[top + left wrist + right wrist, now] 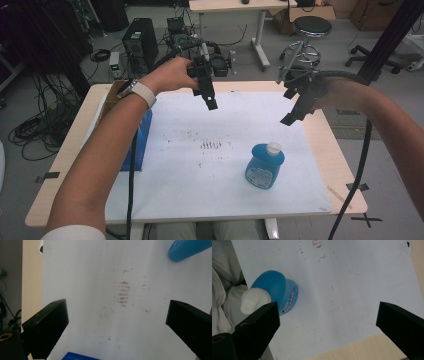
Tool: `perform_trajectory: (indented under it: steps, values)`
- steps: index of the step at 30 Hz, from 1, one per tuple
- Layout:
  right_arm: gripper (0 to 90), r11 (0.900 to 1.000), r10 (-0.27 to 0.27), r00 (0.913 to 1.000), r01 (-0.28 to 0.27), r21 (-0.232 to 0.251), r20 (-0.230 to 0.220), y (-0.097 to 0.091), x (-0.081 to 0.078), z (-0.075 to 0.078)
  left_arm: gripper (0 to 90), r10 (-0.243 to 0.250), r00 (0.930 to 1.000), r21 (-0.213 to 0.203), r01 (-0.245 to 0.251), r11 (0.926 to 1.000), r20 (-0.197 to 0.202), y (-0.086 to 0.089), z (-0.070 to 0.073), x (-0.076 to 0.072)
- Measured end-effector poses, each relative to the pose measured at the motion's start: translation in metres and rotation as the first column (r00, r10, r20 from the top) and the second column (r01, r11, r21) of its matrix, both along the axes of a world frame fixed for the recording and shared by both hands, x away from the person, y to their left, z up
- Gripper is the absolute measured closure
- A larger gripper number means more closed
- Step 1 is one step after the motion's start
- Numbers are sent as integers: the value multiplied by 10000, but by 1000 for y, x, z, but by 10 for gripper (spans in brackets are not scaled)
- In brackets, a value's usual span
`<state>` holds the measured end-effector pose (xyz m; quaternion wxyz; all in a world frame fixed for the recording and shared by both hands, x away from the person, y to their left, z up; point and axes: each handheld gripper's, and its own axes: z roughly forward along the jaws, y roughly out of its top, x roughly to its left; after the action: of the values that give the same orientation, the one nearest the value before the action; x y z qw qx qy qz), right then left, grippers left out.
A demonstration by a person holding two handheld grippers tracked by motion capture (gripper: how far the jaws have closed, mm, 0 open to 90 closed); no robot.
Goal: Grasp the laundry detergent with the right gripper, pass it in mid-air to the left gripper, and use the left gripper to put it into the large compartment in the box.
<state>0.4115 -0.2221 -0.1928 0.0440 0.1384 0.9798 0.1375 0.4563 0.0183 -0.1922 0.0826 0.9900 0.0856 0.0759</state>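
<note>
- so we hold both grippers up off the tabletop (320, 150), left gripper (212, 104) and right gripper (288, 119), jaws spread wide and empty, ready to descend.
- blue soap bottle (264, 166) stands upright on the white sheet (200, 170), nearest our right gripper, within reach.

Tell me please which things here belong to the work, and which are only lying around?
Belong to the work:
- blue bottle with white cap, standing on the white sheet
- left gripper, open, above the sheet
- right gripper, open, above the sheet

Only lying around:
- blue box at the sheet's left edge
- stool on the floor behind the table
</note>
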Motion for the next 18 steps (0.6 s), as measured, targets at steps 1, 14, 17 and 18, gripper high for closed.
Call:
perform_trajectory:
  steps: [1, 14, 17, 18]
  values:
    - [50, 10000, 0, 10000, 0, 0, 0, 0, 0, 0, 49, 0, 10000, 0, 0, 10000, 0, 0, 0, 0]
    - [48, 9999, -121, 9999, 121, -36, -23, -2, -1, 4, 49, 43, 10000, -49, -43, 10000, 12, 0, -1, 2]
    - [48, 9997, -255, 9997, 255, -59, -37, -6, -5, 6, 49, 32, 10000, -64, -32, 10000, 45, -1, 0, 1]
    - [48, 9995, -315, 9995, 315, -90, -76, -7, -6, 6, 49, 23, 10000, -47, -23, 10000, 45, -1, 0, 0]
